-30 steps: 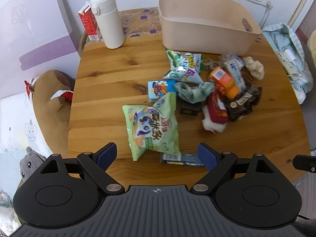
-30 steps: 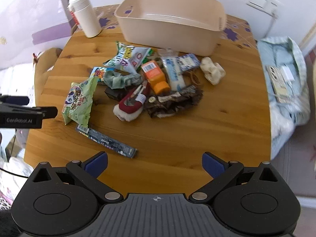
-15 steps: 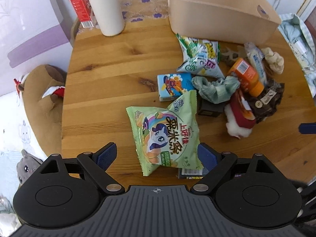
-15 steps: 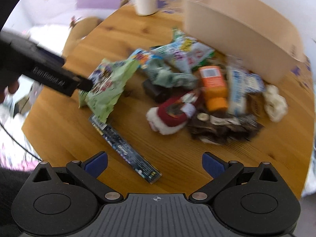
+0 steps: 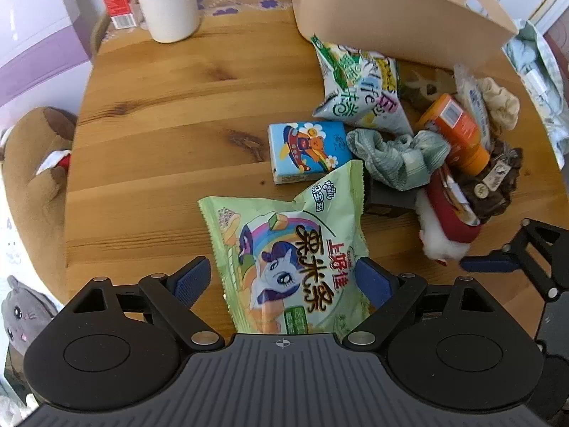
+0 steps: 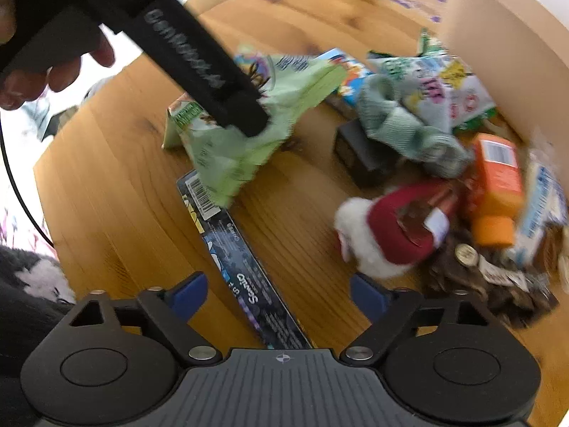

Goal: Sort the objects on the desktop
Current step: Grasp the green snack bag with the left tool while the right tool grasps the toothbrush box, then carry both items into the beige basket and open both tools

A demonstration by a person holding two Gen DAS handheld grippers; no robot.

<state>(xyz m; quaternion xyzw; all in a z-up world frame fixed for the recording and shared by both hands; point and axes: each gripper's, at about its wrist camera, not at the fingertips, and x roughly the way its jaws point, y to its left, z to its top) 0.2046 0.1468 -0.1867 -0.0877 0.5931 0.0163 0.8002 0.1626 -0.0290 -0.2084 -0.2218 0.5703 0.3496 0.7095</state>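
Both my tools have dropped close over the table since a second ago. My left gripper (image 5: pixel 281 279) now hangs spread wide with the green snack bag (image 5: pixel 288 259) lying between its fingers, not yet pinched. My right gripper (image 6: pixel 275 293) has rolled to line up with the dark flat box (image 6: pixel 245 267) running between its fingers; its jaws are closing, pads still clear of it. So I judge two pickups are about to start.

The bin (image 5: pixel 398 17) ahead is cut off at the top. The box's near end hides under my right tool, and the pile to its right is blurred.
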